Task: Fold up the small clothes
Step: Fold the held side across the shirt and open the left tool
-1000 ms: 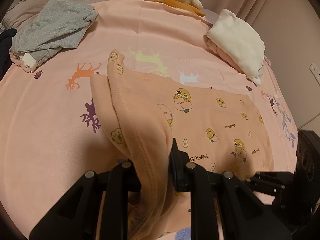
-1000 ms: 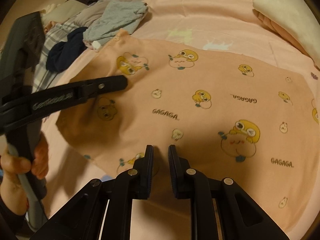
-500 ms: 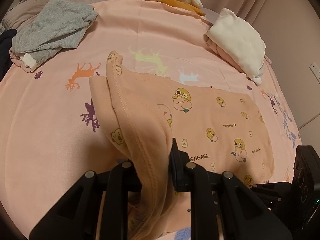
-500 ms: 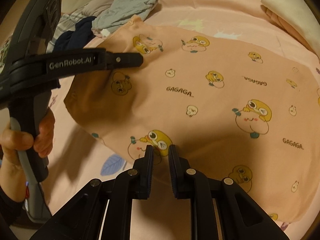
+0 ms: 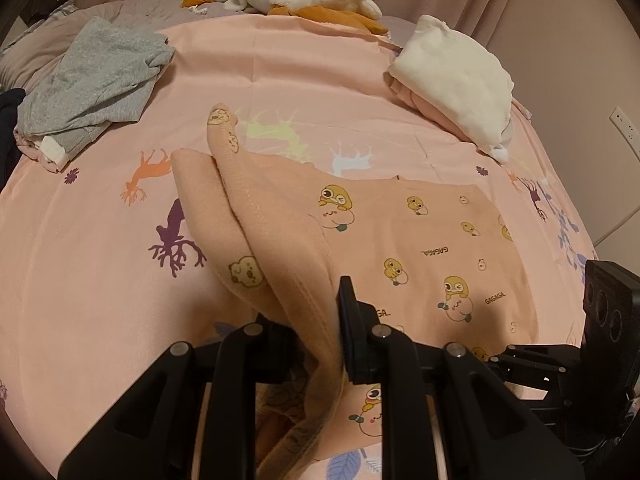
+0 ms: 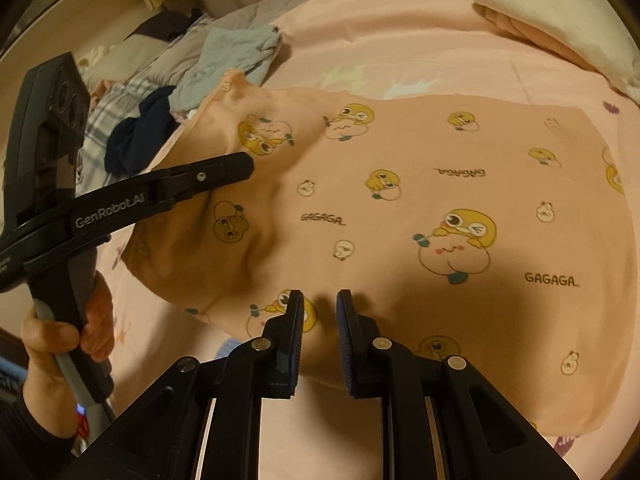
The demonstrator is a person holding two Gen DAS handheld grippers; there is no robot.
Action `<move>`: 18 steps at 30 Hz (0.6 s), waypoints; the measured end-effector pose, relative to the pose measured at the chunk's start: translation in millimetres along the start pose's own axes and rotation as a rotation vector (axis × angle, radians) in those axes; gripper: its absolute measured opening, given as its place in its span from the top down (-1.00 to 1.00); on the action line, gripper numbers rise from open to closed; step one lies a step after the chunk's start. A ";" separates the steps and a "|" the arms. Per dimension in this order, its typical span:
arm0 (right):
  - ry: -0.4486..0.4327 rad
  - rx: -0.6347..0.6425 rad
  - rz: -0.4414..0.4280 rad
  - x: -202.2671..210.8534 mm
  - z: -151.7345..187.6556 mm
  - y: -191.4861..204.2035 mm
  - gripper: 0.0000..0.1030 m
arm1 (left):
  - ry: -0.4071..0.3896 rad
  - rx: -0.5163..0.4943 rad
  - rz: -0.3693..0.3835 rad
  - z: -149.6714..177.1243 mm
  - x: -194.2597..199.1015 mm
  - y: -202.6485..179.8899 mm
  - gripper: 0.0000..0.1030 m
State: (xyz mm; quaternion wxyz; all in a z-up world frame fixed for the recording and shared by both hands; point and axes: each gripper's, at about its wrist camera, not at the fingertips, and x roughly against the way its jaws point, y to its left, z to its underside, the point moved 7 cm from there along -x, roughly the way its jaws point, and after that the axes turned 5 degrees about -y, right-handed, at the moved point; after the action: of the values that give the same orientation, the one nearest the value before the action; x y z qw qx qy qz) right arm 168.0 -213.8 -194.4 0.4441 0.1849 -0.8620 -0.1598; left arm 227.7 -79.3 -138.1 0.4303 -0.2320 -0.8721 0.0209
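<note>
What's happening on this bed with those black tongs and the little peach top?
A person is folding small clothes with a handheld tool in each hand. The left tool pinches one edge of the peach cartoon-print garment and holds it up off the pink bedsheet. The right tool hangs over the garment's near edge, its jaws slightly apart and holding nothing.

duck-print garment lies on bedsheet, clothes pile far left.
</note>
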 end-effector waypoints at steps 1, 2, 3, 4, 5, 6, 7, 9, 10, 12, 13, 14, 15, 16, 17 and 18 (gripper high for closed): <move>-0.004 -0.009 -0.001 1.2 -0.5 -2.4 0.63 | -0.001 0.000 0.000 -0.5 0.0 -1.1 0.65; -0.008 -0.017 -0.001 4.0 -1.5 -6.6 0.63 | -0.002 0.000 -0.003 -1.1 0.1 -2.2 0.65; -0.014 -0.028 -0.003 6.8 -0.7 -9.3 0.63 | -0.002 -0.002 -0.003 -1.6 0.0 -4.1 0.66; -0.021 -0.044 -0.010 7.7 -2.1 -12.2 0.63 | -0.001 -0.003 -0.001 -1.9 -0.4 -5.6 0.66; -0.024 -0.055 -0.016 8.4 -4.4 -14.0 0.63 | -0.002 -0.005 -0.001 -2.3 -0.7 -8.5 0.66; -0.032 -0.074 -0.024 9.3 -6.4 -17.1 0.63 | -0.002 -0.009 0.000 -2.8 -1.2 -10.6 0.66; -0.040 -0.092 -0.031 10.4 -8.7 -20.0 0.63 | -0.001 -0.014 0.001 -3.3 -2.0 -14.5 0.66; -0.056 -0.129 -0.047 12.5 -12.6 -25.6 0.63 | 0.002 -0.023 0.006 -4.0 -3.8 -19.8 0.66; -0.064 -0.156 -0.057 13.5 -15.2 -29.8 0.63 | 0.004 -0.029 0.008 -4.5 -5.2 -24.4 0.66; -0.083 -0.225 -0.092 15.3 -20.3 -38.9 0.62 | 0.007 -0.039 0.010 -5.1 -7.2 -30.3 0.66; -0.090 -0.255 -0.108 15.2 -22.9 -41.3 0.57 | 0.011 -0.044 0.013 -5.7 -9.3 -34.6 0.66; -0.100 -0.300 -0.131 15.6 -26.2 -47.3 0.55 | 0.013 -0.047 0.015 -5.8 -10.6 -38.0 0.66; -0.112 -0.344 -0.156 16.1 -28.6 -53.2 0.50 | 0.016 -0.052 0.017 -5.8 -12.5 -42.4 0.66; -0.122 -0.388 -0.183 16.3 -30.9 -59.1 0.45 | 0.017 -0.059 0.018 -5.7 -14.1 -45.4 0.66; -0.128 -0.418 -0.205 15.9 -31.5 -61.8 0.42 | 0.020 -0.068 0.015 -5.0 -16.6 -49.9 0.66; -0.137 -0.451 -0.232 16.4 -32.9 -65.4 0.40 | 0.023 -0.075 0.014 -4.2 -18.7 -53.1 0.66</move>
State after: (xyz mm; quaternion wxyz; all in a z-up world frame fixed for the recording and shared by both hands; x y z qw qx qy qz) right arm 197.9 -282.7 -193.3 0.3933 0.1673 -0.8058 -0.4099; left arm 220.1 -135.3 -136.8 0.4313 -0.2543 -0.8656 -0.0113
